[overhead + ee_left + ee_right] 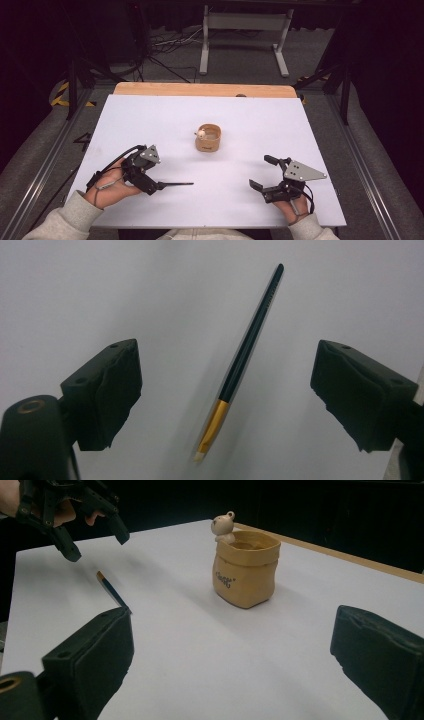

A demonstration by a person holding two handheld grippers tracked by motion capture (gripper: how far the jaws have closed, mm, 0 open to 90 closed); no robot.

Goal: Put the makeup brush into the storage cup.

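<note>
A thin brush (250, 335) with a dark handle, gold ferrule and pale tip lies on the white table (150, 120). My left gripper (227, 387) hangs open over its ferrule end, with one jaw on each side and neither touching it. In the high view the left gripper (148, 184) is at the front left, and the brush (176, 184) points right from it. A tan bag-shaped pot (208, 139) with a small bear figure (223, 525) on its rim stands mid-table. My right gripper (262, 172) is open at the front right, holds nothing and faces the pot (245, 567).
A bare wooden strip (205, 90) runs along the table's far edge. Beyond it a white metal stand (245, 30) and cables are on the floor. In the right gripper view, the left gripper (95, 542) hovers above the brush (112, 591).
</note>
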